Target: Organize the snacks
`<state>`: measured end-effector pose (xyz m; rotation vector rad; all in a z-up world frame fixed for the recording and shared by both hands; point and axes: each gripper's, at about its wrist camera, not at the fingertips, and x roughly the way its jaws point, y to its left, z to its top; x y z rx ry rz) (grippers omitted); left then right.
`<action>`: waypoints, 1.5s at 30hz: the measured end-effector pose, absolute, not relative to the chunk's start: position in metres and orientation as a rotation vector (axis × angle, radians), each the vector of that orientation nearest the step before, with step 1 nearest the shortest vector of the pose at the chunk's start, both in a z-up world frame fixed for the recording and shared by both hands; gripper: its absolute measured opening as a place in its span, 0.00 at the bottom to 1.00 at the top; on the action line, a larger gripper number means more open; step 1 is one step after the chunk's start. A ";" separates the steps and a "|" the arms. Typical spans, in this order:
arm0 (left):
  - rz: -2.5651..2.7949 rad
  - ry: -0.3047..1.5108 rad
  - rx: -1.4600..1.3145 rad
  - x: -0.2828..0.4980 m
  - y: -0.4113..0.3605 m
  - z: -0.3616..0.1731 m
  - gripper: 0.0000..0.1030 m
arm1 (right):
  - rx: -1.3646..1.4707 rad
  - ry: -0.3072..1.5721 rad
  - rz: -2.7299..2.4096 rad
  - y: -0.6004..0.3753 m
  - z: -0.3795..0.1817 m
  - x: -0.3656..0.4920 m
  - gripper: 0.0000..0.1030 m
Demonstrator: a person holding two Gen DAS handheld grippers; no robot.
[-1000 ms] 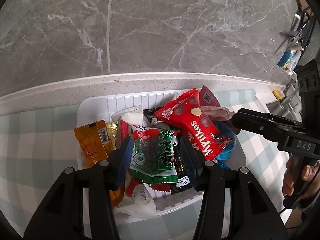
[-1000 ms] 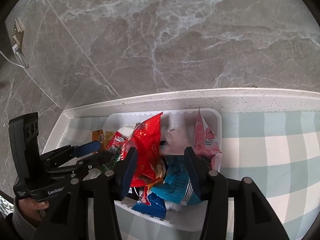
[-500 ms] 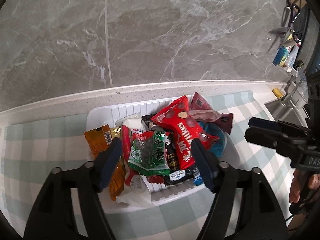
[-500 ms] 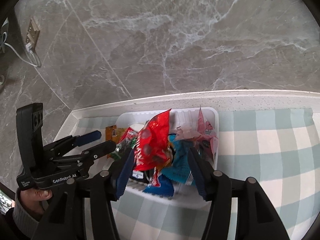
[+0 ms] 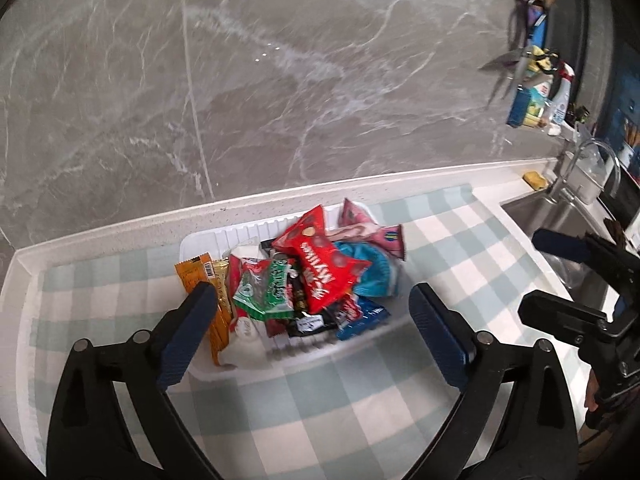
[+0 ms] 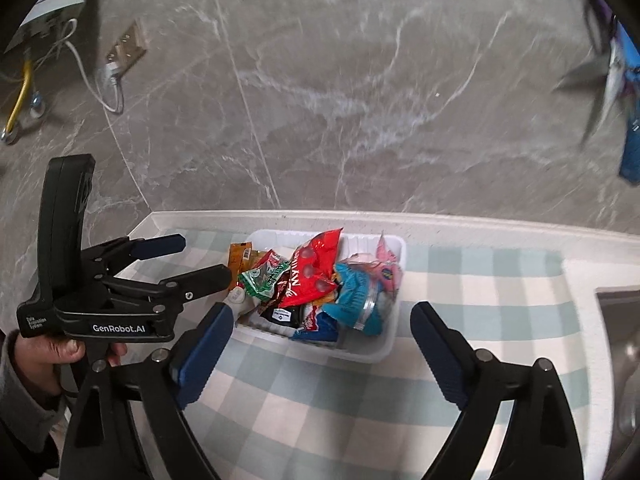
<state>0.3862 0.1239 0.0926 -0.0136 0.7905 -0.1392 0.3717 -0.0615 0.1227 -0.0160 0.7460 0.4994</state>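
A white plastic bin [image 5: 208,236] [image 6: 376,354] on the checked cloth holds several snack packs: a red Mylikes bag [image 5: 324,268] [image 6: 312,272], a green pack [image 5: 266,286] [image 6: 264,276], an orange bar [image 5: 194,274], a blue pack [image 5: 370,276] [image 6: 356,296] and a pink pack [image 5: 360,230] [image 6: 386,268]. My left gripper [image 5: 312,328] is open and empty, held above and in front of the bin. My right gripper [image 6: 320,344] is open and empty, also back from the bin. Each gripper shows in the other's view, the right [image 5: 576,280] and the left [image 6: 184,260].
A grey marble wall [image 5: 280,80] rises behind the counter's white back ledge [image 5: 120,224]. A sink [image 5: 560,216] with a tap, a yellow sponge [image 5: 534,179] and bottles [image 5: 536,100] lies to the right. A wall socket with cables [image 6: 116,56] is at the left.
Both grippers have pulled up and back from the bin and opened wider. The snacks stay in the bin, which now looks smaller and farther.
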 end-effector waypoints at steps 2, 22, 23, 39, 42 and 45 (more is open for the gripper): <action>-0.148 0.779 -0.002 0.376 0.117 0.100 0.95 | -0.022 0.720 0.489 -0.066 0.130 0.361 0.97; -0.171 0.715 0.083 0.305 0.079 0.145 0.96 | -0.034 0.618 0.429 -0.089 0.157 0.276 0.98; -0.172 0.713 0.084 0.304 0.078 0.146 0.96 | -0.033 0.617 0.428 -0.090 0.158 0.273 0.98; -0.188 0.684 0.114 0.289 0.069 0.158 0.96 | -0.015 0.603 0.414 -0.098 0.161 0.256 0.98; -0.189 0.682 0.116 0.289 0.068 0.158 0.96 | -0.013 0.602 0.413 -0.099 0.161 0.255 0.98; -0.191 0.683 0.116 0.289 0.067 0.158 0.96 | -0.012 0.602 0.411 -0.100 0.161 0.254 0.98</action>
